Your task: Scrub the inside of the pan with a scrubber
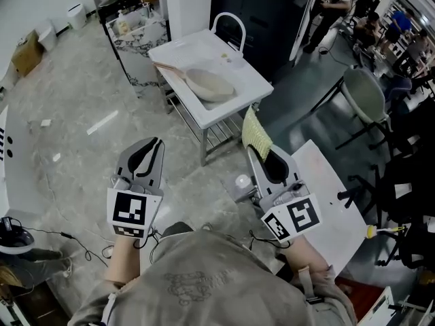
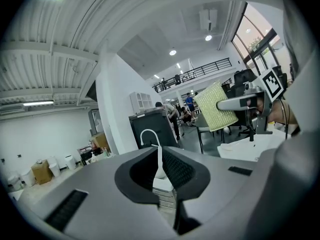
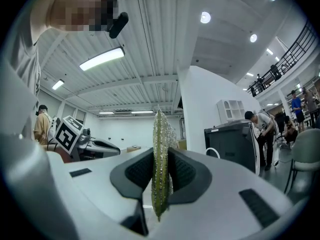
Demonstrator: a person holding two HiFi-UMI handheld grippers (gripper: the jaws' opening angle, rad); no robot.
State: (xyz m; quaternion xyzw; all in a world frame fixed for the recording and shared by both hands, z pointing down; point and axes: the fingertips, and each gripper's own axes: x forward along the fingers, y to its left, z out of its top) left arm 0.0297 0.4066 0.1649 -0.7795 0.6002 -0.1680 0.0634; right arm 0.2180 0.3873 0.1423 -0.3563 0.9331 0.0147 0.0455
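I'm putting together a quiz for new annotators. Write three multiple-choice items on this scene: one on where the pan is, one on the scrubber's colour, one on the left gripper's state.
1. Where is the pan?
A. on the floor
B. on the white table
C. on a chair

2. What colour is the scrubber?
A. red
B. black
C. yellow-green

3. The left gripper is:
A. shut on nothing
B. wide open
C. shut on a handle

Answers: B, the head view shows it lying on that table. C, it shows pale yellow-green, clamped in the right gripper. A, its jaws meet with nothing between them.
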